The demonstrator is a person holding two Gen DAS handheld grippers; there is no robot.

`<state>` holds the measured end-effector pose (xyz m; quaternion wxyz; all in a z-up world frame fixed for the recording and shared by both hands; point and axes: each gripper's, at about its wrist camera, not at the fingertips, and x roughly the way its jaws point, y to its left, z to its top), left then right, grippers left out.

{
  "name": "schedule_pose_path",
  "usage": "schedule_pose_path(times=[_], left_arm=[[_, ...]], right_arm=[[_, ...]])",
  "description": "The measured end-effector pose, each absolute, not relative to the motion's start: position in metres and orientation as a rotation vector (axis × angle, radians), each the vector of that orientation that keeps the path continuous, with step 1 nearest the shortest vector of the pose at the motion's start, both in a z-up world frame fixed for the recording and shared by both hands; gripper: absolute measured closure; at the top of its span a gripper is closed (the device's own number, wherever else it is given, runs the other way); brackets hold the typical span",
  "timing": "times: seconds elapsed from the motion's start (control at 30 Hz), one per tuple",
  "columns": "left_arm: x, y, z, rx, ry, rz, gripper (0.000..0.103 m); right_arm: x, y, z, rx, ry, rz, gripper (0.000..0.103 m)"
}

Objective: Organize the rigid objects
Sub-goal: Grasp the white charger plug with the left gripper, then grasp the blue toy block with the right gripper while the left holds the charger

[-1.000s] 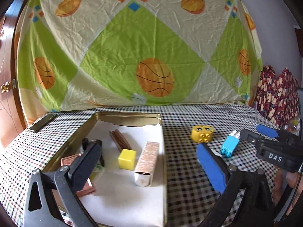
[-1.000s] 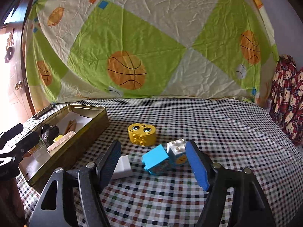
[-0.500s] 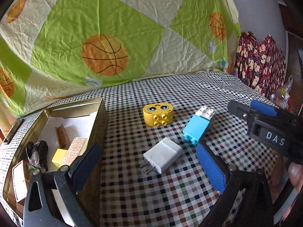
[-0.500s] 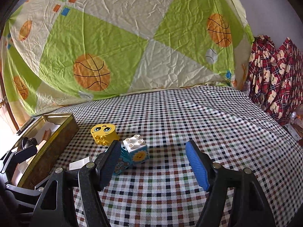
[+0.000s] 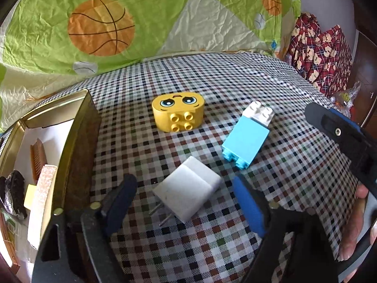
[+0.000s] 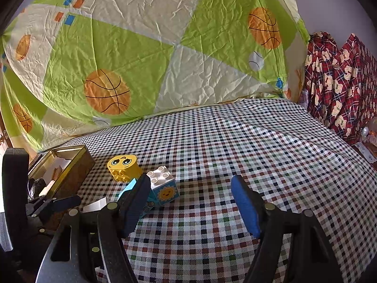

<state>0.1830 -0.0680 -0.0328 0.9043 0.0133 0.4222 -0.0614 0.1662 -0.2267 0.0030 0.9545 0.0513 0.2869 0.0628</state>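
Left gripper (image 5: 186, 200) tilted down over the checked bench (image 5: 235, 75), jaws just narrowed and now straddling the white charger (image 5: 188, 188); pads near its two sides, apart from it on the left, too close to tell on the right, nothing gripped. Charger flat on the cloth, prongs toward the camera. Ahead of the jaws, beyond the charger: yellow brick (image 5: 178, 110) with a face, on its side, studs facing the camera. Ahead and right of the jaws: blue brick (image 5: 245, 142) lying flat, joined to a white brick (image 5: 260, 112) at its far end. Left of the jaws: gold tin (image 5: 77, 141), open, holding a comb (image 5: 37, 158), a pink block (image 5: 43, 193), a yellow cube (image 5: 29, 197) and a dark crumpled thing (image 5: 13, 193). Right gripper (image 6: 190, 202) low over the bench, jaws parted at middling width, nothing between them; left pad in front of the blue brick, hiding part of it. Beyond that pad: white brick and yellow brick, with the tin farther left. Right of the left jaws: a hand (image 5: 353, 226) on the right gripper's black handle. Behind everything: a green-and-cream sheet (image 6: 141, 47) with basketballs.
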Motion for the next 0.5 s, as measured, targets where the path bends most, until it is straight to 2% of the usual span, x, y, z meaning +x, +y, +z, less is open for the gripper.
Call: schedule_pose_path(times=[0.03, 0.2, 0.5], left_arm=[[0.184, -0.067, -0.034, 0.016, 0.883, -0.145, 0.044], [0.18, -0.066, -0.032, 0.006, 0.861, -0.156, 0.044], [0.157, -0.049, -0.007, -0.02, 0.665, -0.021, 0.044]], right_arm=[[0.166, -0.226, 0.003, 0.102, 0.584, 0.126, 0.03], [0.166, -0.225, 0.002, 0.096, 0.586, 0.126, 0.03], [0.172, -0.207, -0.001, 0.04, 0.616, 0.223, 0.03]])
